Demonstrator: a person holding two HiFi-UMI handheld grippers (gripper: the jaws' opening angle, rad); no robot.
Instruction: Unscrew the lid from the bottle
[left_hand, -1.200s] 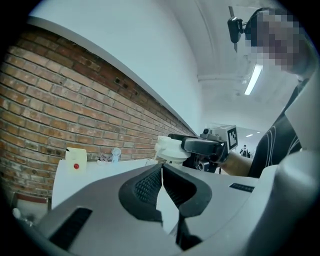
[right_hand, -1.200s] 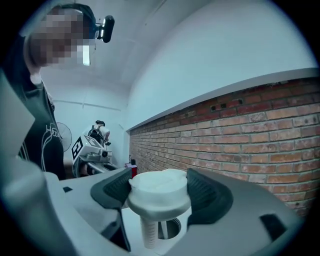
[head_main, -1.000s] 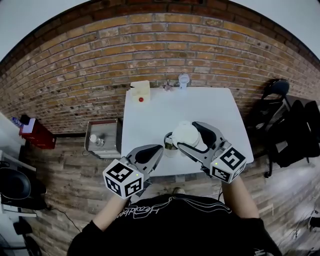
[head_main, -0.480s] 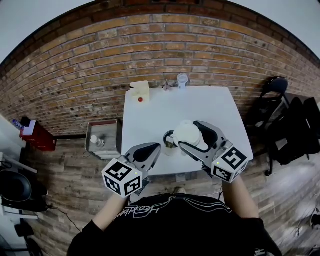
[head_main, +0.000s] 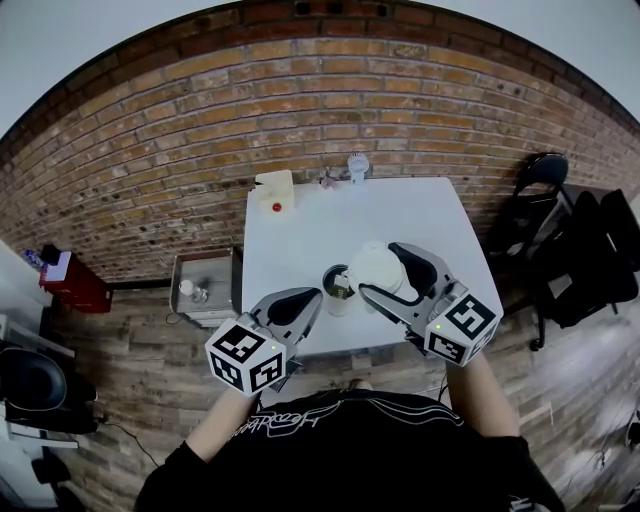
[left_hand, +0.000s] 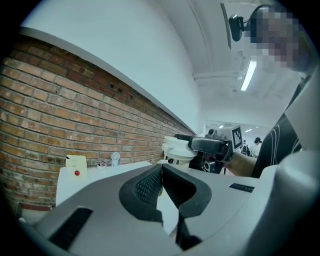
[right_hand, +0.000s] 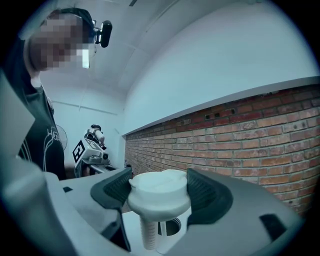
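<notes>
My right gripper (head_main: 380, 270) is shut on a white lid (head_main: 373, 266), held in the air just right of the open bottle (head_main: 337, 287) on the white table (head_main: 400, 210). In the right gripper view the pads clamp the lid (right_hand: 160, 192) from both sides. A white ribbed tube (right_hand: 148, 234) hangs from the lid, and the bottle's dark mouth (right_hand: 171, 227) shows below it. My left gripper (head_main: 316, 298) is shut with nothing in it, near the table's front edge, left of the bottle. Its jaws (left_hand: 161, 172) meet, with the lid (left_hand: 177, 148) beyond them.
A cream box with a red button (head_main: 275, 188) and a small white fan (head_main: 357, 163) stand at the table's back edge by the brick wall. A metal bin (head_main: 205, 280) sits on the floor to the left. A black chair (head_main: 545, 180) is at the right.
The head view has shifted slightly. The lid has drawn a little to the right, so more of the bottle's mouth shows. The left gripper has stayed put.
</notes>
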